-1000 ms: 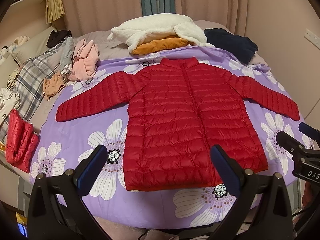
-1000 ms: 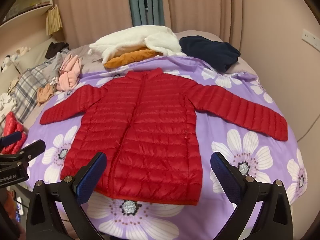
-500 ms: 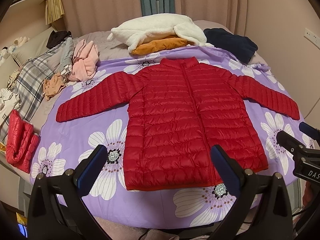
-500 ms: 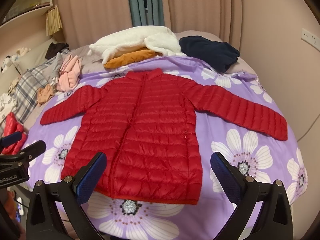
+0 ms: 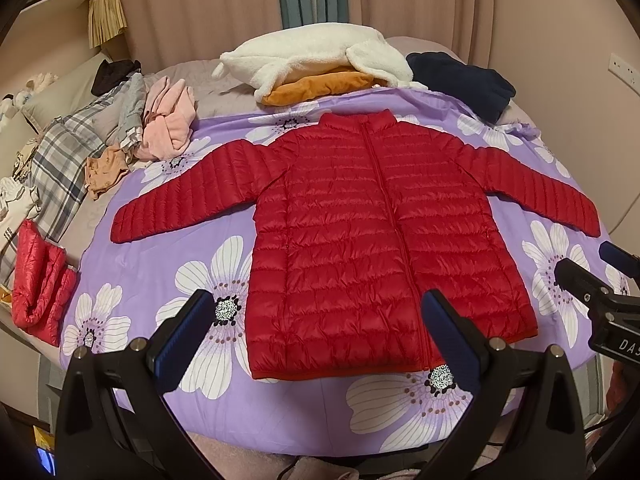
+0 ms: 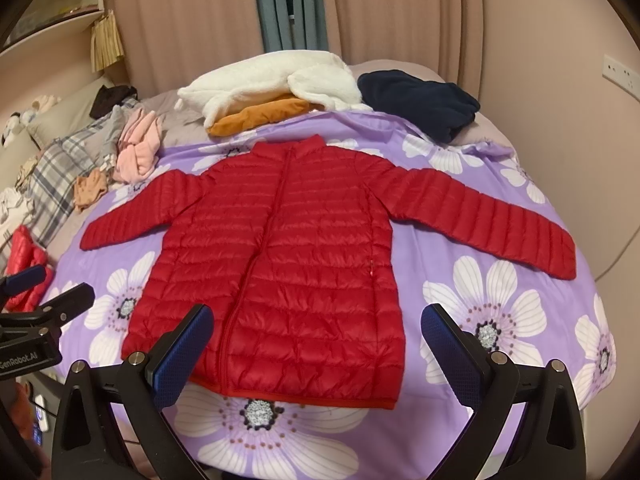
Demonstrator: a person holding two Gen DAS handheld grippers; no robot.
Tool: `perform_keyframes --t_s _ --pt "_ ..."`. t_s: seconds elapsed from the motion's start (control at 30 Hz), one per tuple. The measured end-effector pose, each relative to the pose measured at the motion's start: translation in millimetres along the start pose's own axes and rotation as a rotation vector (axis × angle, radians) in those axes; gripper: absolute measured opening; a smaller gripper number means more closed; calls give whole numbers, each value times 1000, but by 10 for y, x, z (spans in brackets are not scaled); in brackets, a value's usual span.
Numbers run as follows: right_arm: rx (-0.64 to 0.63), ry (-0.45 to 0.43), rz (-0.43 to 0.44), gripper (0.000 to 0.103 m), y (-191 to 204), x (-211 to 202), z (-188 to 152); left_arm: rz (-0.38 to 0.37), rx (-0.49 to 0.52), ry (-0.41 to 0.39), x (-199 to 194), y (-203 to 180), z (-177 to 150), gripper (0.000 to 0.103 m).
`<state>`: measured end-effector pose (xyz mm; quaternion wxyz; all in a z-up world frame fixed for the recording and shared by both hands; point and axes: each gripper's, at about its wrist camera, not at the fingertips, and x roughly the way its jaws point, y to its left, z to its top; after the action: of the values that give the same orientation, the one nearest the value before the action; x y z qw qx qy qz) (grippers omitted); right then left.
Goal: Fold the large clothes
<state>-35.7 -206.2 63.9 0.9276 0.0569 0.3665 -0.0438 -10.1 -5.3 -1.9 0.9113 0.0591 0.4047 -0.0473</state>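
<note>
On the purple flower-print bedspread (image 5: 160, 280) lies a red quilted puffer jacket (image 5: 372, 240), flat, zipped, sleeves spread left and right. Left gripper (image 5: 320, 336) and right gripper (image 6: 320, 344) hover near its hem, fingers apart, holding nothing. Likely light, soft, springy, slippery-shelled; best pinched at a sleeve cuff or hem corner.

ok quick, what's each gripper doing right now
Left gripper: open, holding nothing, above the jacket hem.
Right gripper: open, holding nothing.
</note>
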Motion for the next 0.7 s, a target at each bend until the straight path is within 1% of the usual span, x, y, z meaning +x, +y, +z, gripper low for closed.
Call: perform_keyframes --t_s 0.7 --pt "-1 -1 2 102 5 -10 -6 2 0 1 2 -12 17 103"
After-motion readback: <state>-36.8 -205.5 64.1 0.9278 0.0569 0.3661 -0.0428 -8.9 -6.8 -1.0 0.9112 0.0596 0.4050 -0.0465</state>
